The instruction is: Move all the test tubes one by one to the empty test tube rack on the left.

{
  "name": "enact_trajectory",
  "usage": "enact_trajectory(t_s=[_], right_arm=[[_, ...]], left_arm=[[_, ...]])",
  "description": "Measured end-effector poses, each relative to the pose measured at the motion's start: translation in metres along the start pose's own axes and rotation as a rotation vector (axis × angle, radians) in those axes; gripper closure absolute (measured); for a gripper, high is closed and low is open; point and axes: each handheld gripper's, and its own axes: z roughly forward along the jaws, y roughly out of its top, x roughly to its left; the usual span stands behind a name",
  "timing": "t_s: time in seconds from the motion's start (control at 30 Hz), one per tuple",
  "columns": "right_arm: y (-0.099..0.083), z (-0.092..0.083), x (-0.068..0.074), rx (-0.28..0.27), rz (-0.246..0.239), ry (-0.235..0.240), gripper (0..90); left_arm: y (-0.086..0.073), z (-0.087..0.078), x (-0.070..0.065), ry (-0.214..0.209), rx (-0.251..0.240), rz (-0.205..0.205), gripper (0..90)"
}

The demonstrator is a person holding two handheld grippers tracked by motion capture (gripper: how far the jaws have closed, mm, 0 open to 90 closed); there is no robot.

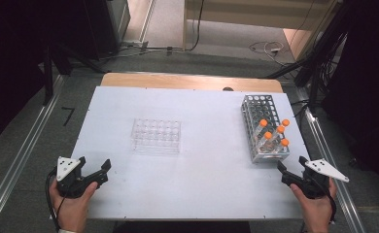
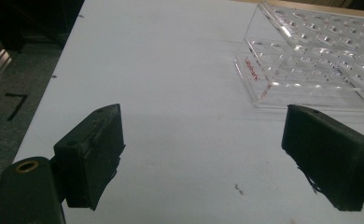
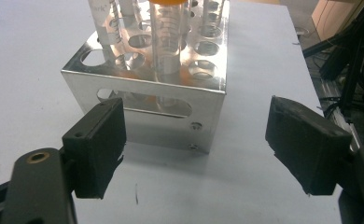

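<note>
Shiny metal rack (image 3: 145, 91), clear glossy plastic tray (image 2: 311, 60).

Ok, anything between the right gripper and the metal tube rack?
Nothing: in the right gripper view, bare white table separates the open right gripper from the metal tube rack.

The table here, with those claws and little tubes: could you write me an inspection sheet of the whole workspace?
Surface: white table, bare between the things, a few small specks.
Job's things: metal rack at right, holding four orange-capped tubes at its near end; clear plastic rack mid-table, no tubes in it.
Clutter: nothing seen.
Grippers: left claw at the near left corner, jaws apart, holding nothing; right claw just short of the metal rack, jaws apart, holding nothing.
Cables: black cable trailing from the left claw; loose cables on the floor beyond.
Surroundings: grey floor, metal floor rails, dark curtains.
</note>
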Motion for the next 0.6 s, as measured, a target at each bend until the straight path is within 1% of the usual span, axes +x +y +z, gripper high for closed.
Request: enact_trajectory(t_s=[0.07,0.37,0.57,0.6], right_arm=[[0.002,0.001,0.001,-0.010,-0.009,0.002,20.6],[0.012,0.004,0.004,-0.043,-0.019,0.003,26.0],[0.020,0.011,0.008,-0.067,-0.035,0.017,36.2],[0.020,0.011,0.008,-0.067,-0.035,0.017,36.2]], left_arm=[[0.000,0.000,0.000,-0.002,-0.001,0.000,13.1],[0.000,0.000,-0.001,-0.003,0.000,0.004,13.1],[0.000,0.000,0.000,-0.001,0.002,0.006,13.2],[0.000,0.000,0.000,-0.001,0.002,0.006,13.2]])
